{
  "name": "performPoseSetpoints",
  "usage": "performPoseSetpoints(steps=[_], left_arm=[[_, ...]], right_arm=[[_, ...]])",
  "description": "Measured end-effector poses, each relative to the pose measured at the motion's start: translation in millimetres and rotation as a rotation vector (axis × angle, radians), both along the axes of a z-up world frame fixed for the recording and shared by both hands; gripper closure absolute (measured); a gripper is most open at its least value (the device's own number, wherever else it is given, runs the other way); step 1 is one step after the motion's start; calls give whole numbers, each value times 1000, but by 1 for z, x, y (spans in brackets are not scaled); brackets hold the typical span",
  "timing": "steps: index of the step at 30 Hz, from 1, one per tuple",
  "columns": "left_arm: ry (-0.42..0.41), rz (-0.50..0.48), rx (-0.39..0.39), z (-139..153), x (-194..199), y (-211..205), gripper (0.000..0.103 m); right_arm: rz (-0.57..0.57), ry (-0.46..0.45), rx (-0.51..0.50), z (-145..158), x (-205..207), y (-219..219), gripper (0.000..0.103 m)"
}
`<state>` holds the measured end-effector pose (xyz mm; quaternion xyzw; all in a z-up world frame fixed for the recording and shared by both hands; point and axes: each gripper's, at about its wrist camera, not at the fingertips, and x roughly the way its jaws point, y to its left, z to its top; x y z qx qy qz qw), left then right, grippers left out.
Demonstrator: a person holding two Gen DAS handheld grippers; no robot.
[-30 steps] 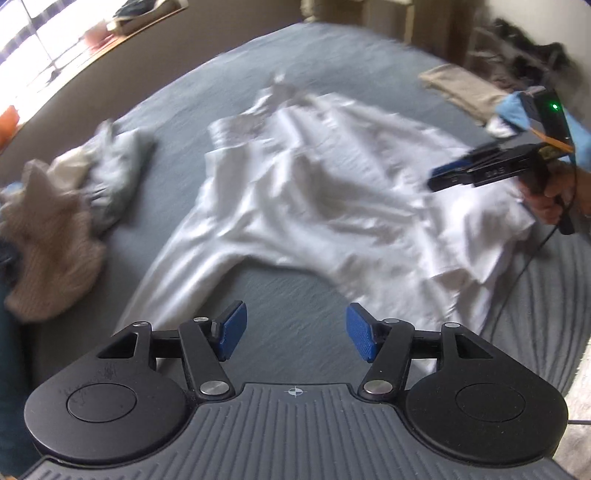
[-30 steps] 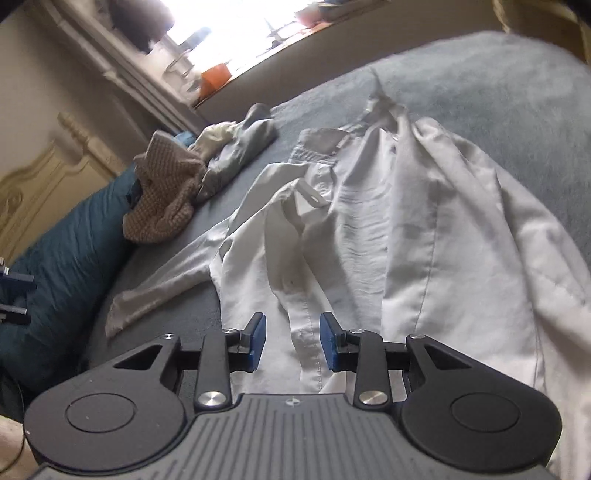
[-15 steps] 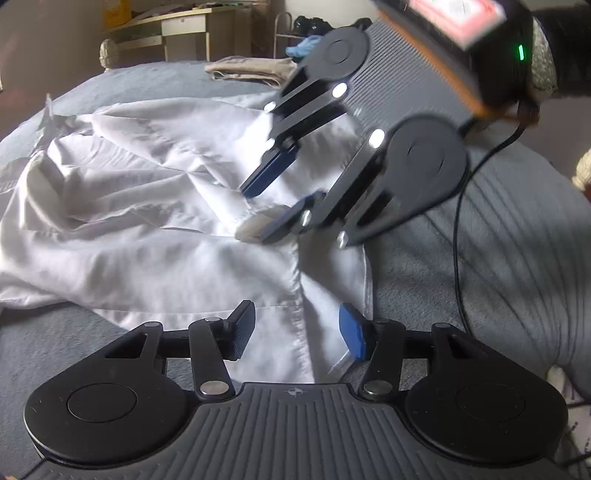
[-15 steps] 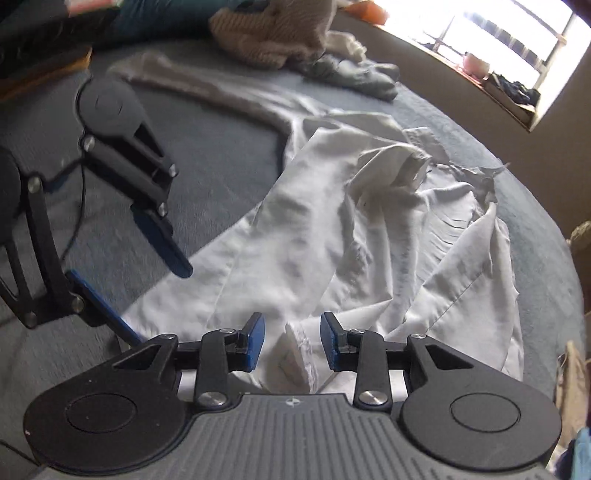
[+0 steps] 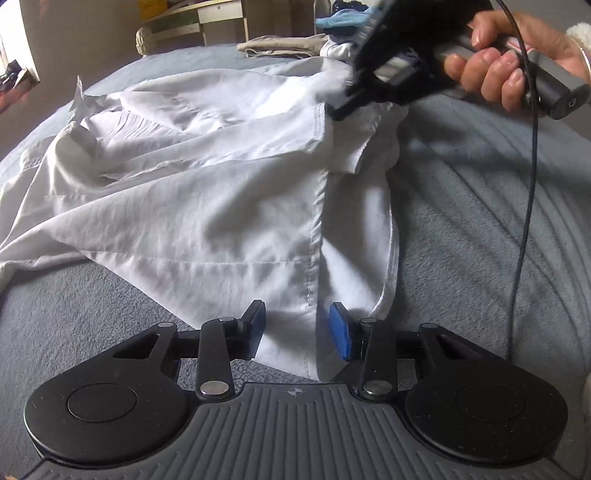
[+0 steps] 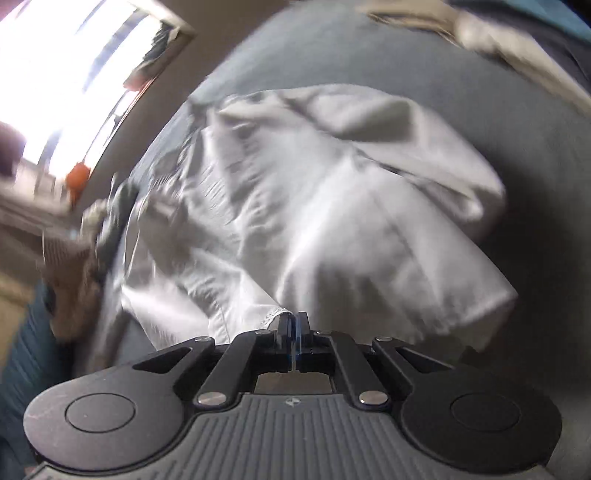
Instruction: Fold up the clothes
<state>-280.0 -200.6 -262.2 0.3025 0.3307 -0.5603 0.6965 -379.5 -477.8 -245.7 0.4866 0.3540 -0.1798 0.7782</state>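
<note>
A crumpled white shirt point(image 5: 207, 192) lies spread on the grey bed cover point(image 5: 480, 240). My left gripper point(image 5: 297, 328) hangs low over the shirt's near hem corner. Its blue pads point(image 5: 341, 332) stand on either side of the seam with the fabric between them. The jaws are closing, and a gap still shows at each pad. In the left wrist view a hand point(image 5: 491, 70) holds my right gripper point(image 5: 341, 109) at the top right, shut on a raised edge of the shirt. The right wrist view is blurred and shows the right gripper point(image 6: 294, 326) clamped on the white shirt point(image 6: 332, 221).
A folded beige garment point(image 5: 284, 46) and a blue cloth point(image 5: 340, 18) lie at the bed's far side, before a desk point(image 5: 199, 18). A black cable point(image 5: 524, 221) trails over the cover on the right. A beige and grey clothes pile point(image 6: 74, 258) sits below the window point(image 6: 74, 74).
The right gripper has shut on the shirt's edge and lifted it. The left gripper sank toward the hem corner, and its jaws have narrowed around the fabric.
</note>
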Motion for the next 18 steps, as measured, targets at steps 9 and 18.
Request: performPoseSetpoints(steps=[9,18], left_arm=[[11,22,-46,8,4,6,66],[-31,34,-35,-1,-5,-6,66]], right_arm=[[321,22,-531,38,-10,59,96],[966,99,-1110,13,42,186,71]])
